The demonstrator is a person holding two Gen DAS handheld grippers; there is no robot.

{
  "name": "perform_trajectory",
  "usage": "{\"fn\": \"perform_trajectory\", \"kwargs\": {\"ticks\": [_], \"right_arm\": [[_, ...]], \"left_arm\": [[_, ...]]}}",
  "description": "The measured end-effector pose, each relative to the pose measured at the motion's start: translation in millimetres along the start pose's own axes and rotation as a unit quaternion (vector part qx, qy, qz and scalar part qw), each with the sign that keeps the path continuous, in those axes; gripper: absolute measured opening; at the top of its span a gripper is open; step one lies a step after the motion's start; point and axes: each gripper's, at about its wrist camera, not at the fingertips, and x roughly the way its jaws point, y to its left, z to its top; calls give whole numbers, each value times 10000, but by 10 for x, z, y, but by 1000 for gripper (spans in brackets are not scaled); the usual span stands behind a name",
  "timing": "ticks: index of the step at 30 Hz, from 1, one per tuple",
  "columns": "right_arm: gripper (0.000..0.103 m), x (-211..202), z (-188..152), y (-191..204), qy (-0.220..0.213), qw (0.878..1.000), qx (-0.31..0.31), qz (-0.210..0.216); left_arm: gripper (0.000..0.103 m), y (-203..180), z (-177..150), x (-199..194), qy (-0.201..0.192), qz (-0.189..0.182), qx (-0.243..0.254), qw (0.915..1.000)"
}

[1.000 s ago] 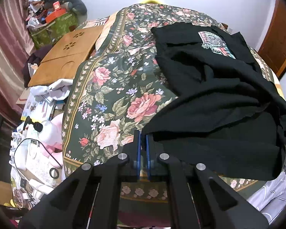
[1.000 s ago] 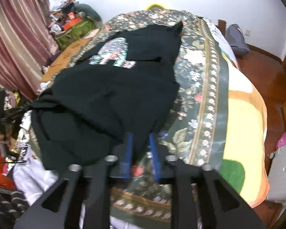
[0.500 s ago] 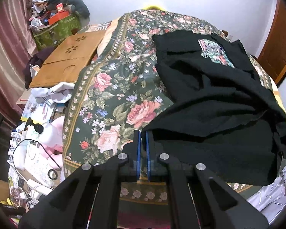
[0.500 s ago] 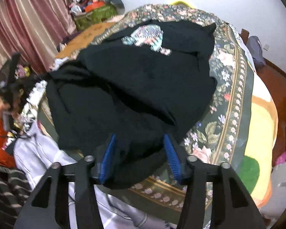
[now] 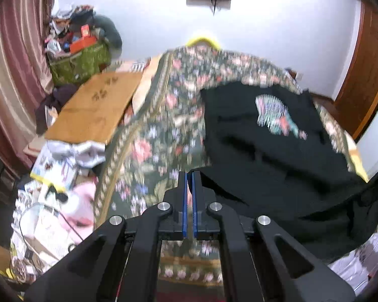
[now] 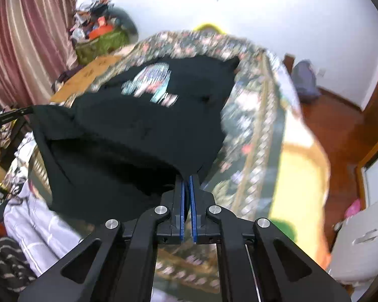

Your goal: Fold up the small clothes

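Note:
A black T-shirt [image 5: 277, 151] with a coloured print lies on the floral bedspread [image 5: 151, 151], its near hem raised off the bed. My left gripper [image 5: 189, 176] is shut on the hem's left corner, and the cloth runs off to the right from its tips. In the right wrist view the same T-shirt [image 6: 143, 125] hangs from my right gripper [image 6: 186, 178], which is shut on the hem's right corner. The left gripper [image 6: 25, 110] shows there at the far left, pulling the hem taut. Both views are blurred by motion.
A wooden board [image 5: 93, 110] and a green bag [image 5: 78, 63] flank the bed's left side, above floor clutter [image 5: 50, 201]. White clothes [image 6: 37, 221] lie under the raised hem. A white box [image 6: 360, 246] and a purple bag [image 6: 305, 80] stand on the wooden floor at the right.
The right gripper's jaws closed onto the shirt's hem. Both grippers rose and lifted the near edge of the shirt off the bed.

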Motion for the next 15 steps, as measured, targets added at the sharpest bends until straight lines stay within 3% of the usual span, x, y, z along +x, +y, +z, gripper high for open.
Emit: {"fn": "perform_trajectory", "kwargs": {"ticks": [8, 11, 15], "right_arm": [[2, -232, 455, -347, -722, 9961, 133, -499], [2, -249, 642, -502, -902, 9943, 302, -471], [3, -93, 719, -577, -725, 9961, 491, -106]], "left_arm": [[2, -2, 610, -138, -511, 118, 33, 9986], [2, 45, 836, -56, -513, 47, -81, 9986], [2, -21, 887, 127, -387, 129, 113, 9991]]}}
